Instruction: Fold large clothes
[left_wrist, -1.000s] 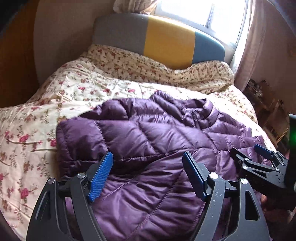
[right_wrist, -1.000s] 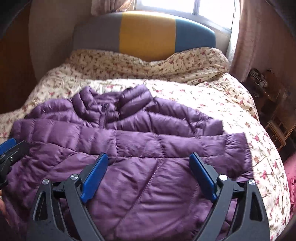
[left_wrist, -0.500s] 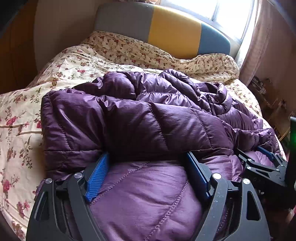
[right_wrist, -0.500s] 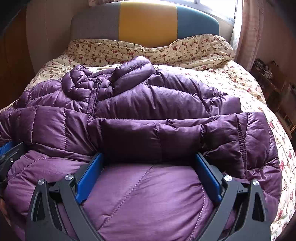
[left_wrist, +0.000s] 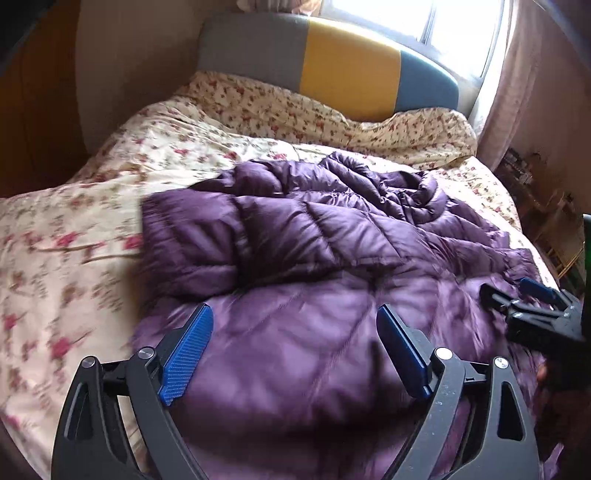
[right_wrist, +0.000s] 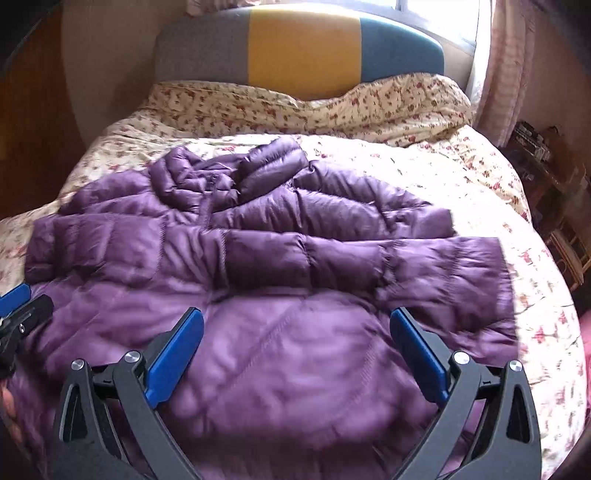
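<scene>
Jacket (right_wrist: 280, 280) hem seemingly folded, released

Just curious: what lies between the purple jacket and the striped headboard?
Only flowered bedding lies between jacket and headboard, as the right wrist view shows.

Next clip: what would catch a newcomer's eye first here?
A purple puffer jacket sprawls across the middle of a floral quilt, its sleeves laid across its body. Behind, a grey, yellow and blue headboard stands under a bright window. Both blue-padded tongs, left and right, are opening over the near hem, gripping nothing.
</scene>
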